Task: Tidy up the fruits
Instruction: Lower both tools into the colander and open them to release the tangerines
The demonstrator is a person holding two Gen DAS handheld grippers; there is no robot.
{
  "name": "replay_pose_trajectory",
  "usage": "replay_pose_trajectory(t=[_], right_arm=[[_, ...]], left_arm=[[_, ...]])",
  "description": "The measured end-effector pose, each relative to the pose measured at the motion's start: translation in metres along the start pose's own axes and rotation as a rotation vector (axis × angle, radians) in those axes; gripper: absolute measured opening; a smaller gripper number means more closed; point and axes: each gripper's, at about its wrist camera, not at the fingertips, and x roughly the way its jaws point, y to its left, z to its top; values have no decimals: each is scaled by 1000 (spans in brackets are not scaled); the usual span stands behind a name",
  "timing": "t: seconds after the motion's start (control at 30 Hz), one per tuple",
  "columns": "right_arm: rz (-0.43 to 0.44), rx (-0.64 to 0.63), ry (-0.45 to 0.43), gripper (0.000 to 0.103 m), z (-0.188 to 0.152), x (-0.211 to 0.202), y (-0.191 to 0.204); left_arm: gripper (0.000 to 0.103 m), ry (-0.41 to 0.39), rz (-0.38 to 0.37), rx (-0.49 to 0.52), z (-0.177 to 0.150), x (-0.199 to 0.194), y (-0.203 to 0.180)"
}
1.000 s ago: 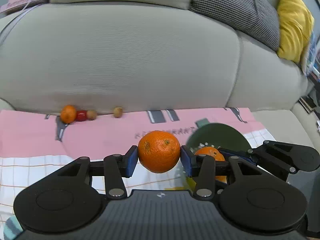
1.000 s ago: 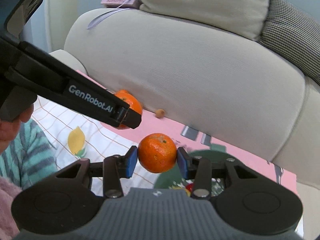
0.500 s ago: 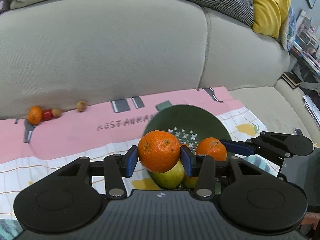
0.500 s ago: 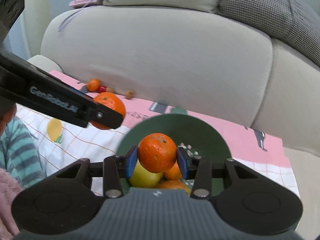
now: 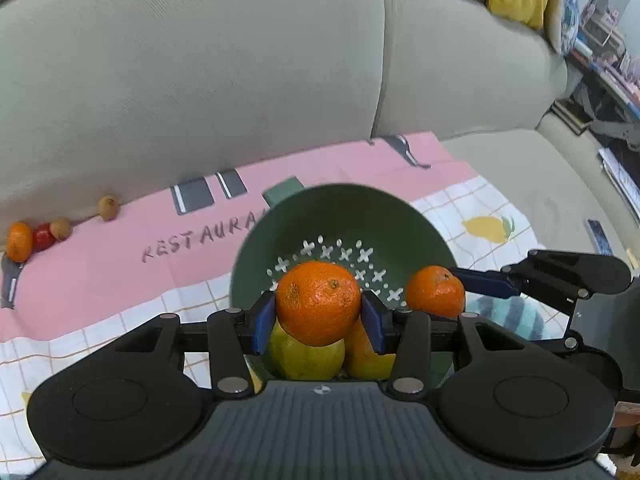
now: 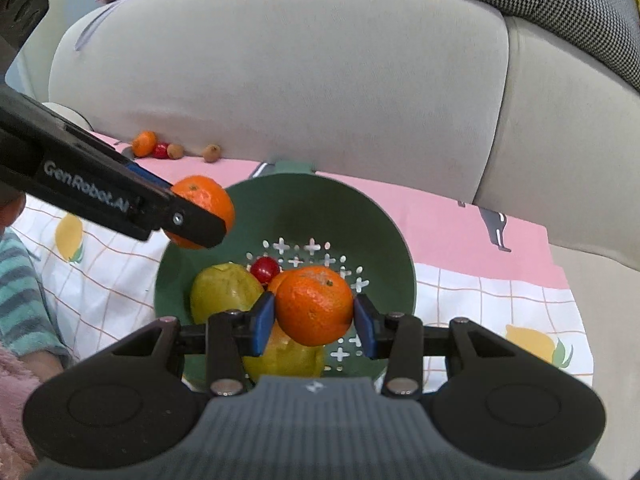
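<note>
On the pink and checked cloth (image 5: 100,280) spread over the beige sofa (image 5: 200,80) sits the green colander (image 6: 360,216), and everything here is best placed from it. It is the biggest thing in play: a deep perforated bowl that already holds two yellow-green pears (image 6: 224,292), a small red fruit (image 6: 265,269) and at least one orange tucked behind.

Above the colander's left rim, the left gripper (image 6: 196,216) has its jaws partly closed and clamped on an orange (image 5: 318,302). Above the colander's near side, the right gripper (image 6: 314,314) pinches a second orange (image 6: 314,304) the same way, blue pads pressed to either flank. Neither orange touches the fruit below, as far as I can tell.

Well away from the colander, along the sofa's back edge, lie the small leftovers: a little orange (image 5: 19,241), a red fruit (image 5: 42,237) and two brown nut-like fruits (image 5: 109,207).

The step in hand looks like dropping both oranges in. To do it well, I would bring each gripper lower and further inside the rim before opening, since the left one hangs close to the edge and a round orange released there could roll off over the cloth. Aim for the bare perforated floor on the far side of the colander rather than the crown of a pear, and let go one at a time so the two oranges do not knock each other out.
</note>
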Motion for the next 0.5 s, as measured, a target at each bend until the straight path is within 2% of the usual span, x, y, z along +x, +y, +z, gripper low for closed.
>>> replay_pose_trajectory(t=[0.5], right_arm=[[-8, -136, 43, 40, 14, 45, -6]], left_arm=[[52, 86, 13, 80, 29, 59, -3]])
